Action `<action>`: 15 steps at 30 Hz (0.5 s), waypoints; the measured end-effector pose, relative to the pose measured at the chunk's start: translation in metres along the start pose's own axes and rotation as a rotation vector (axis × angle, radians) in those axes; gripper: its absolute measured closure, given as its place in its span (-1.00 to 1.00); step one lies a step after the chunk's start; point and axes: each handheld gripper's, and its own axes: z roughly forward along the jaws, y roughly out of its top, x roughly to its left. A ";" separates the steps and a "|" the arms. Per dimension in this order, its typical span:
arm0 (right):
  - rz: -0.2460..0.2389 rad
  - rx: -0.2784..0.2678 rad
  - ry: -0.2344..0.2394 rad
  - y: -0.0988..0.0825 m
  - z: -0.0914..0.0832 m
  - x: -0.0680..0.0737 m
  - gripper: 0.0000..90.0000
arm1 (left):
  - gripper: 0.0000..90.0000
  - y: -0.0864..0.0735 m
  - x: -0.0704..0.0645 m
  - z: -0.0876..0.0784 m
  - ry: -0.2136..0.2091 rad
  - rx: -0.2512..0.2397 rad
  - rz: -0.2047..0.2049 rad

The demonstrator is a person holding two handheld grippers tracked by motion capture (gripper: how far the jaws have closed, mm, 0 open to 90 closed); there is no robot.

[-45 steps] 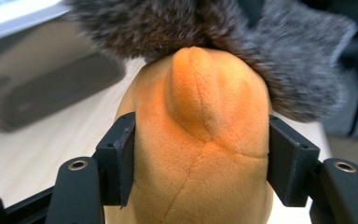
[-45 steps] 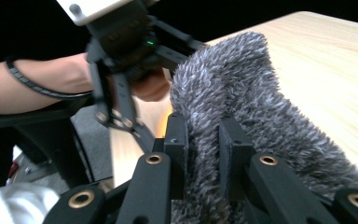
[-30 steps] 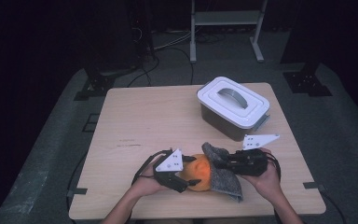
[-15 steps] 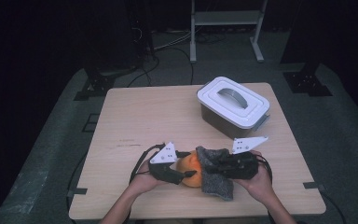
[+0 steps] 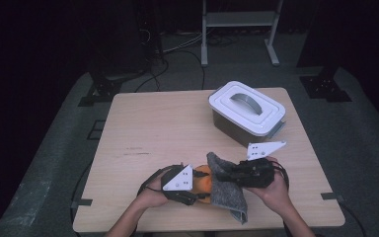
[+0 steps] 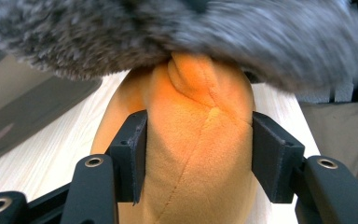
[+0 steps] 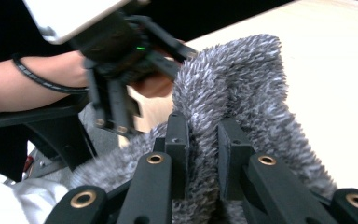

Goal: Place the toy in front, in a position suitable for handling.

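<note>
- High view: the left gripper and right gripper meet near the front edge of the worktop. Between them lie one orange plush toy and one grey fleece cloth. The cloth is draped against the toy, with one corner hanging toward the front edge. One lidded box stands well apart at the rear right, lid on.
- Left gripper view: the fingers pinch the toy on both flanks; the jaws have just been closing with the toy between them. The cloth lies over the top of the toy.
- Right gripper view: the fingers are pressed together on a fold of the cloth. The left gripper is visible beyond it.
- Step in hand, as judged: wiping or wrapping the toy with the cloth while the toy is held steady.
- Next move, as judged: keep the left grip firm and draw the cloth across the toy without dragging it off.
- Count: two grippers, one toy, one cloth, one box.
</note>
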 end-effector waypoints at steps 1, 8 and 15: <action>0.010 0.001 -0.007 -0.002 -0.002 -0.004 0.69 | -0.04 0.000 0.000 0.000 -0.004 -0.001 0.002; 0.102 0.018 -0.037 -0.019 -0.013 -0.029 0.69 | -0.16 -0.007 0.008 -0.007 0.014 -0.018 -0.058; 0.100 0.064 0.042 -0.018 -0.004 -0.022 0.70 | -0.27 -0.010 0.015 -0.011 0.019 0.000 -0.112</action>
